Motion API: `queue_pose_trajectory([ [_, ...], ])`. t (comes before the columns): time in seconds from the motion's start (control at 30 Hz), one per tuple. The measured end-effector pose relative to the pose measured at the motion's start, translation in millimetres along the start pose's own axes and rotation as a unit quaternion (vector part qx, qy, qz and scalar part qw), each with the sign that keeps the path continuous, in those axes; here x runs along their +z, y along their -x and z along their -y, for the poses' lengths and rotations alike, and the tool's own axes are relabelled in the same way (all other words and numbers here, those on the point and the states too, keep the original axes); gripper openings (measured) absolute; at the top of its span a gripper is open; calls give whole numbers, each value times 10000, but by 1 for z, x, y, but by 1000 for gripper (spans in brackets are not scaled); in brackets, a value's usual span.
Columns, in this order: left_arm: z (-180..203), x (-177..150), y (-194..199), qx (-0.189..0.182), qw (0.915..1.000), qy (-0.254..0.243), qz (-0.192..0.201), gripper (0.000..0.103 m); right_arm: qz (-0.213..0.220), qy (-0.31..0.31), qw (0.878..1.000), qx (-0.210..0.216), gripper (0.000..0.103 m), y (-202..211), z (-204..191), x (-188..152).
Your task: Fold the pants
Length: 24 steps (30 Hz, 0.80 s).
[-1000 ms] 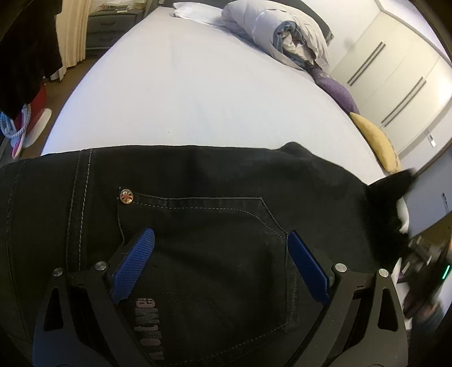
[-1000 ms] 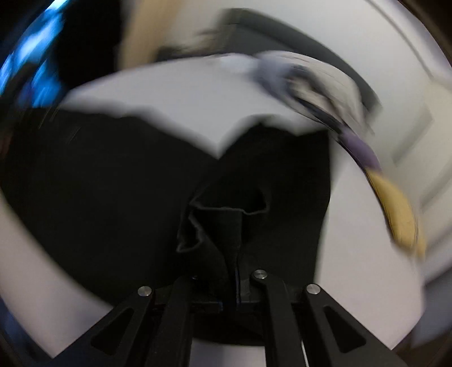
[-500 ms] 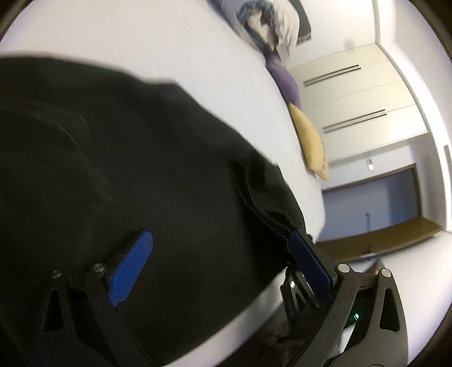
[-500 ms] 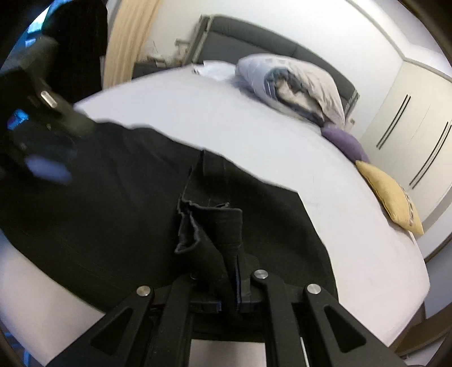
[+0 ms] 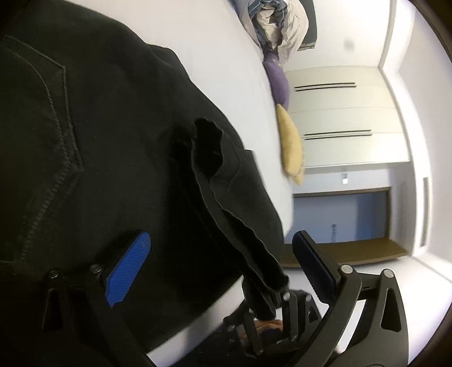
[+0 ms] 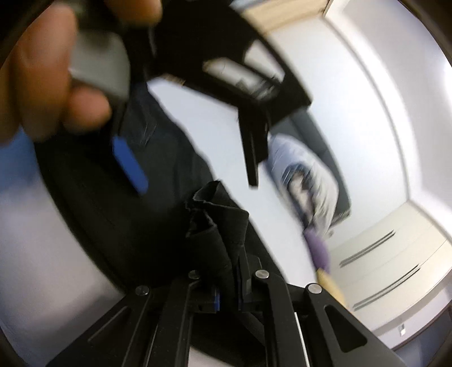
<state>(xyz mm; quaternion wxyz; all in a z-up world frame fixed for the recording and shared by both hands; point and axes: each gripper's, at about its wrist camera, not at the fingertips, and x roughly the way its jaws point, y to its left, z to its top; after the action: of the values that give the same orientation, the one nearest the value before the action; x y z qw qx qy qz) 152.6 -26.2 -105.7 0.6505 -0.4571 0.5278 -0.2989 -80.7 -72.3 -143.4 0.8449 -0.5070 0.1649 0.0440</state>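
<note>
Right gripper [image 6: 227, 303] is pinched on a bunched fold of the black denim pants [image 5: 113, 141]; left gripper [image 5: 223, 271], ribbed blue pads, gapes wide and empty

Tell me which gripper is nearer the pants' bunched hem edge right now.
Right. The right gripper is clamped on the bunched hem; the left gripper hangs open just beside it.

A white-sheeted bed [image 5: 231, 70] fills the room. At its head lies a rolled duvet [image 5: 278, 25]; beside that, a purple pillow [image 5: 278, 82], then a yellow cushion [image 5: 291, 144]. Beyond the bed stands a white wardrobe [image 5: 347, 118].
</note>
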Motion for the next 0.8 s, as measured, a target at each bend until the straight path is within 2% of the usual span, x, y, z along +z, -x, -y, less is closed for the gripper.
queue_pose_trajectory([
  [0.07,-4,4,-3,-33,10000,90,-4,102,46,255,9997,8,9,2,-7,-2],
  [0.2,-11,25,-5,-303,9987,397,57,102,288,98,9993,-224,8,16,-1,0],
  [0.3,-12,40,-17,-284,9983,481,-140,102,246,411,9988,-139,8,14,-14,0],
  [0.37,-7,49,-23,-284,9984,449,-199,102,309,359,9988,-133,8,18,-13,1],
  [0.43,-5,57,-27,-498,9973,457,-284,101,348,286,9989,-128,8,23,-11,3],
  [0.5,-4,65,-33,-509,9969,444,-394,79,326,310,9989,-100,8,23,-14,2],
  [0.57,-5,72,-41,-351,9969,405,-577,28,335,347,9988,-63,8,21,-9,0],
  [0.63,-3,78,-44,-233,9973,306,-628,22,392,399,9984,2,8,24,-8,-1],
  [0.67,-1,80,-45,-226,9975,224,-633,14,405,407,9983,34,8,26,-9,1],
  [0.7,4,85,-44,-221,9978,117,-612,11,410,410,9983,81,8,27,-10,2],
  [0.73,-1,74,-31,-219,9979,18,-606,8,398,410,9983,146,8,28,-10,3],
  [0.8,8,78,-25,-145,9979,-237,-588,7,357,379,9984,230,8,26,-11,7],
])
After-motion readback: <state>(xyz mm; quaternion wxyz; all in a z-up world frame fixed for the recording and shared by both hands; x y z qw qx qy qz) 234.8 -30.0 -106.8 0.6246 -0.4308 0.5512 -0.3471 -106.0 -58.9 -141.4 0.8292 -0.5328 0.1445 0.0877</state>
